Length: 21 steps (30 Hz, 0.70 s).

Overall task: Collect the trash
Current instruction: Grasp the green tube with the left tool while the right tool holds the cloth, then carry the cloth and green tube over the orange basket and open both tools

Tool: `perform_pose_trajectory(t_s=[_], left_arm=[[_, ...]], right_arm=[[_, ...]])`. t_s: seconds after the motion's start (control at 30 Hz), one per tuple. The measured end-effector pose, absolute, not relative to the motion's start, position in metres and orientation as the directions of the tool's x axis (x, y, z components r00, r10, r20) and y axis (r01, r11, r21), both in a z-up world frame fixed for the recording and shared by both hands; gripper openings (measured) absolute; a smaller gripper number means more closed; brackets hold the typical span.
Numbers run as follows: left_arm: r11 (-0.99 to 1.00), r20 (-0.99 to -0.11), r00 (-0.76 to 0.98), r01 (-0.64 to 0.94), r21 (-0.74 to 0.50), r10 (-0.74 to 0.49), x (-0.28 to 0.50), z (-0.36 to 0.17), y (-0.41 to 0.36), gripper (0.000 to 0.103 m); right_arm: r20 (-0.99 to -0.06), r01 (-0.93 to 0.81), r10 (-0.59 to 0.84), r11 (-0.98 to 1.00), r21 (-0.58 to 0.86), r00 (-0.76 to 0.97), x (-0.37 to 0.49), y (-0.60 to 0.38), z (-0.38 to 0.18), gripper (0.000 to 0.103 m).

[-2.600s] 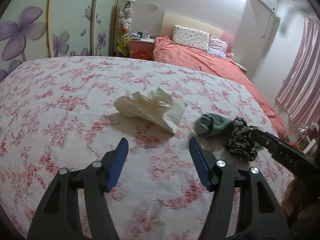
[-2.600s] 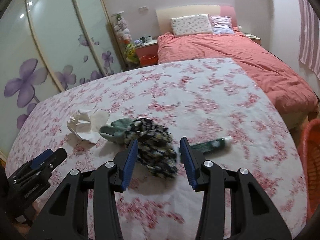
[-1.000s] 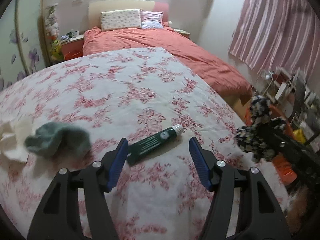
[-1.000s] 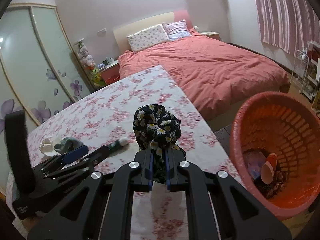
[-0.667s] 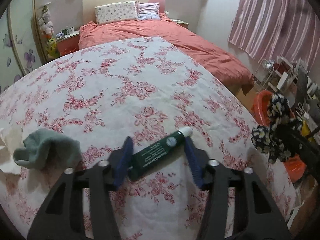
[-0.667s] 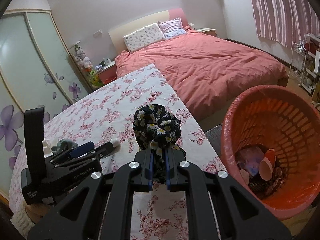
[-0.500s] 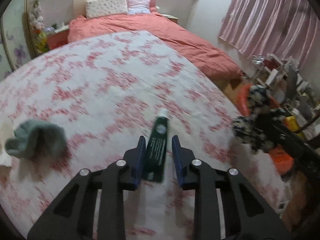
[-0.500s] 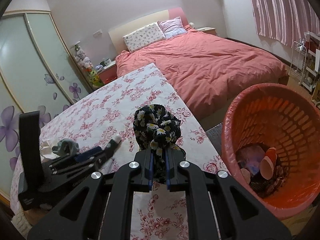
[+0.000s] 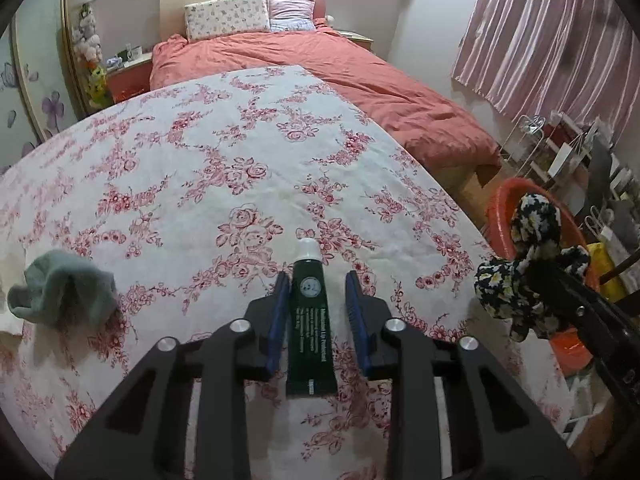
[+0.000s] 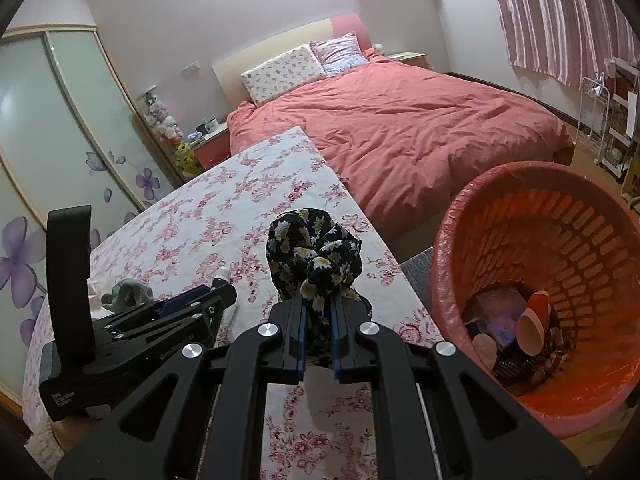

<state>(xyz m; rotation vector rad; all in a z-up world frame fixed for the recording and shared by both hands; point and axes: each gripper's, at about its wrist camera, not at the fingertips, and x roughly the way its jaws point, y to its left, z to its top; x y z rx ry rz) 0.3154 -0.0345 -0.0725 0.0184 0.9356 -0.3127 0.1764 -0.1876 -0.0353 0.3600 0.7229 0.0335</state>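
Gripping a dark green tube [image 9: 311, 316] between its blue pads, the left gripper [image 9: 316, 304] is pointing down at the flowered tablecloth [image 9: 224, 168], with the tube's white cap [image 9: 308, 248] sticking out past the fingertips. The left pad is lying against the tube while a thin gap is showing at the right pad, so the hold looks light. Whether the tube is resting on the cloth or lifted just off it is hard to tell. The right gripper [image 10: 318, 332] is clenching a black scrunchie [image 10: 314, 258] with yellow and white flowers, which is bunching up above its tightly closed jaws. It is hovering over the table's edge, just beside an orange basket [image 10: 452, 248] on the floor, and some wrappers and scraps are lying at the basket's bottom. On the cloth to the left, a grey-green sock [image 9: 64, 288] is lying crumpled, touching a white tissue [image 9: 10, 276] at the view's edge. Beyond the table, a bed [image 10: 420, 120] with a red cover and two pillows is filling the back of the room.
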Motion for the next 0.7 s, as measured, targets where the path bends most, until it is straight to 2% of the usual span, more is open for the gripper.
perform_pose_trajectory(t_s=[0.1,0.3,0.47,0.7], left_arm=[[0.962,-0.792,0.566,0.257,-0.095,-0.229,0.314,-0.073,-0.037,0.020],[0.967,-0.785,0.584,0.243,-0.072,-0.205,0.320,-0.073,-0.046,0.020],[0.957,-0.755,0.597,0.251,-0.143,-0.269,0.316,-0.071,-0.035,0.019],[0.942,-0.699,0.637,0.286,-0.176,-0.324,0.294,-0.040,-0.029,0.019]], right_arm=[[-0.640,0.096,0.153,0.937,0.336,0.753,0.176,-0.189,-0.035,0.009],[-0.639,0.101,0.145,0.938,0.333,0.756,0.173,-0.193,-0.035,0.009],[-0.625,0.118,0.125,0.935,0.333,0.771,0.166,-0.205,-0.028,0.009],[-0.591,0.124,0.116,0.929,0.349,0.798,0.153,-0.215,-0.016,0.009]])
